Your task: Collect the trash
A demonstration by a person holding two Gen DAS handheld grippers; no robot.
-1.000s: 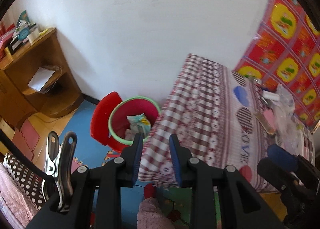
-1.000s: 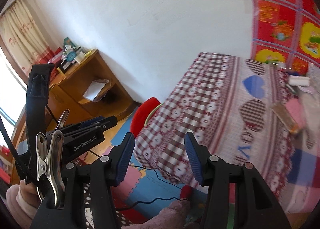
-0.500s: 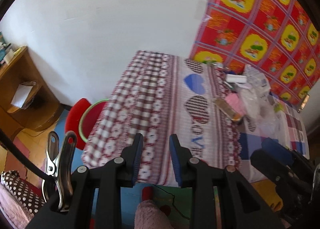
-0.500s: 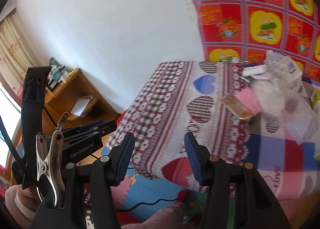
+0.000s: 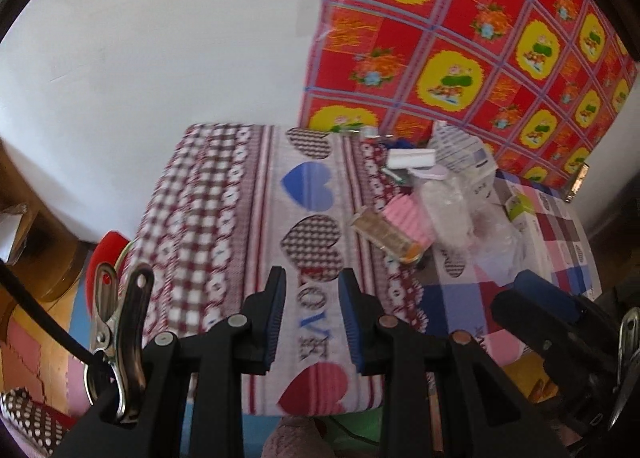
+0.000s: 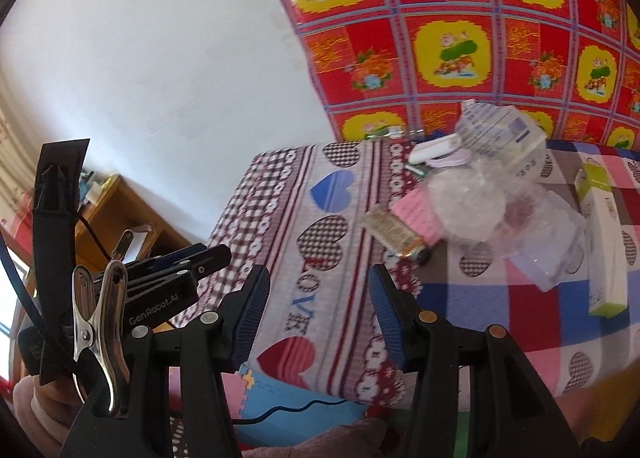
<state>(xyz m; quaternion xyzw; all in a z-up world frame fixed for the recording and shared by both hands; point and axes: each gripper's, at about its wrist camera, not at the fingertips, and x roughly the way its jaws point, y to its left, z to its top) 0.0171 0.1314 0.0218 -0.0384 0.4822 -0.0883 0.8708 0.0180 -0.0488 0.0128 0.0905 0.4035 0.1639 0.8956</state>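
A heap of trash lies on the right part of the table with the heart-patterned cloth: crumpled clear plastic, a pink ribbed foam piece, a gold wrapper, a white tube and a green-and-white box. My left gripper hangs above the table's near edge, open with a narrow gap and nothing in it. The right gripper stands wider open, also bare, short of the gold wrapper and the clear plastic. The left gripper shows beside it on the left.
The red bin with a green rim peeks out left of the table on the floor. A wooden shelf unit stands against the white wall. Foam floor mats lie below the table edge. A red-and-yellow patterned cloth hangs behind the table.
Both views have swung right, from the bin with trash in it to the table's heap. The bin has slid almost out of sight. Neither gripper's gap has changed.
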